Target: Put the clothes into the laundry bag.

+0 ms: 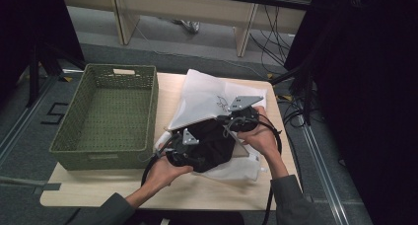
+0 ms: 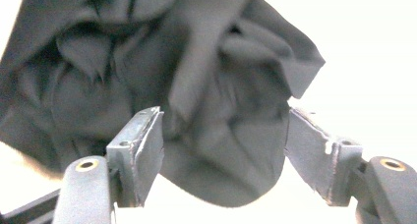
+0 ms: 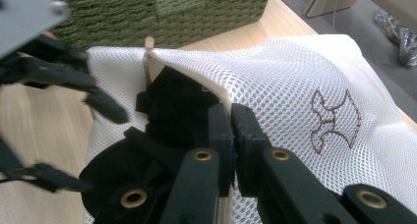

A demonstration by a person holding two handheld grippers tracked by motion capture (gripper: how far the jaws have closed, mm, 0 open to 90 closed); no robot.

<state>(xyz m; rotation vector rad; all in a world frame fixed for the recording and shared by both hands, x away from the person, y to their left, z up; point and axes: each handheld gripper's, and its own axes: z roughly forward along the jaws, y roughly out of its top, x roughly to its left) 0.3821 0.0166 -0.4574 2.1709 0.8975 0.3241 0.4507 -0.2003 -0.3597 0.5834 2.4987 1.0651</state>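
A black garment (image 1: 209, 143) is being packed into a white mesh bag (image 1: 207, 94) that lies on the worktop (image 1: 98, 188) just beside a green woven basket (image 1: 111, 114). The bag's mouth is held up by the right hand-held gripper (image 3: 231, 118), whose jaws are pressed together on the rim of the mesh, with the garment lying in the opening just beside them. The left hand-held gripper (image 2: 223, 135) stands with its jaws apart, and the bunched dark cloth sits between them without being squeezed. As a judgement, the step in hand is the feeding of the remaining cloth through the opening. For this to be done well, the rim should be kept lifted and taut, so that the mouth is not allowed to sag shut. The loose cloth is best taken low, near its trailing fold, and pushed deep towards the far end of the bag rather than heaped at the mouth. Care is called for that no mesh is caught along with the garment, since the bag could then be dragged across the worktop.
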